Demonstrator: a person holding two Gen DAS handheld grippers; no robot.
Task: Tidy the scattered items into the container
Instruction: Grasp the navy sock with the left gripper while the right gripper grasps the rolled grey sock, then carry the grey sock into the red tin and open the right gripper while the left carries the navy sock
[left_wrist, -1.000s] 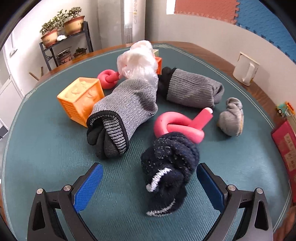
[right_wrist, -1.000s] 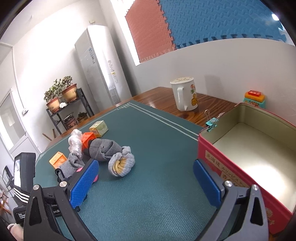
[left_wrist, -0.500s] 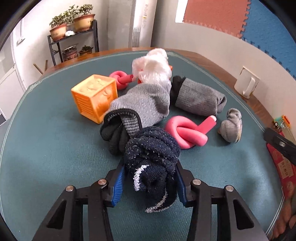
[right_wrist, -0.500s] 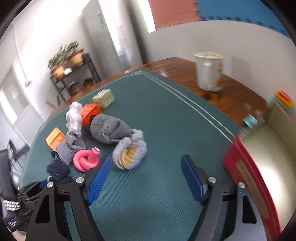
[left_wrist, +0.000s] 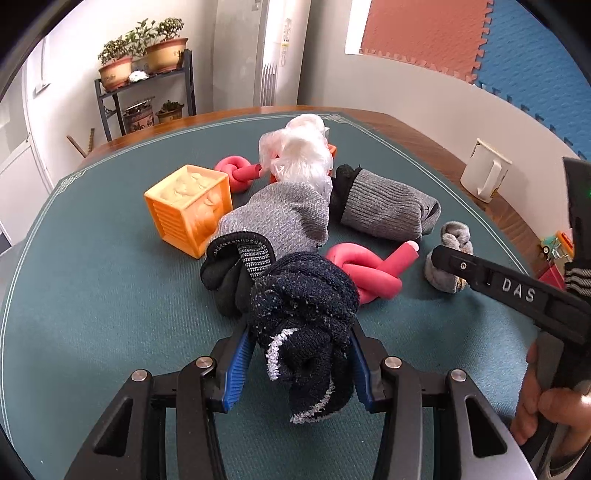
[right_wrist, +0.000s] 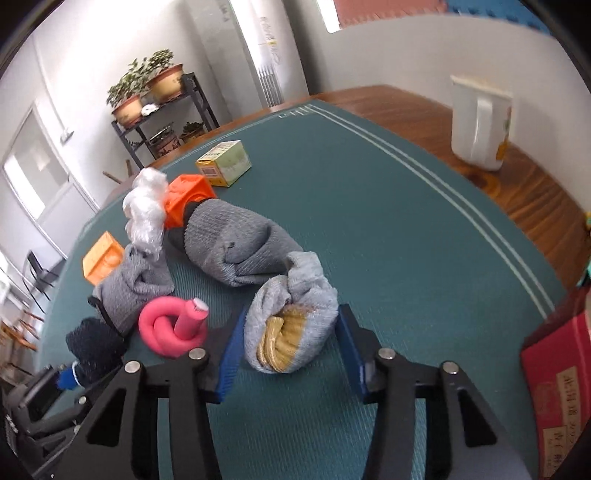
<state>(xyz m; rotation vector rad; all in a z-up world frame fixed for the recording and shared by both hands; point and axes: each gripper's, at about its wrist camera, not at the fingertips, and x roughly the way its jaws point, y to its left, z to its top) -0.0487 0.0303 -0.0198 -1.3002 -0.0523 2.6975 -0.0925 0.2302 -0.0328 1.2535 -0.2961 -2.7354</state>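
My left gripper (left_wrist: 299, 365) is shut on a dark navy sock bundle (left_wrist: 303, 314), which also shows in the right wrist view (right_wrist: 94, 341). My right gripper (right_wrist: 290, 345) is open, its blue pads on either side of a small grey-and-tan sock ball (right_wrist: 291, 325), seen from the left wrist (left_wrist: 448, 258) too. Between them lies a knotted pink foam tube (left_wrist: 369, 267) (right_wrist: 173, 326). The red tin container (right_wrist: 561, 384) stands at the right edge.
On the green mat (left_wrist: 92, 295) lie a light grey sock (left_wrist: 284, 218), a darker grey sock (left_wrist: 388, 206), an orange cube (left_wrist: 190, 206), a white plastic bag (left_wrist: 299, 151), a second pink tube (left_wrist: 238, 171) and a small carton (right_wrist: 223, 168). A white mug (right_wrist: 480, 125) stands on the wood.
My left gripper closed on the navy sock bundle and holds it. My right gripper swung away from the red tin and came down around the grey sock ball, narrowing its opening.
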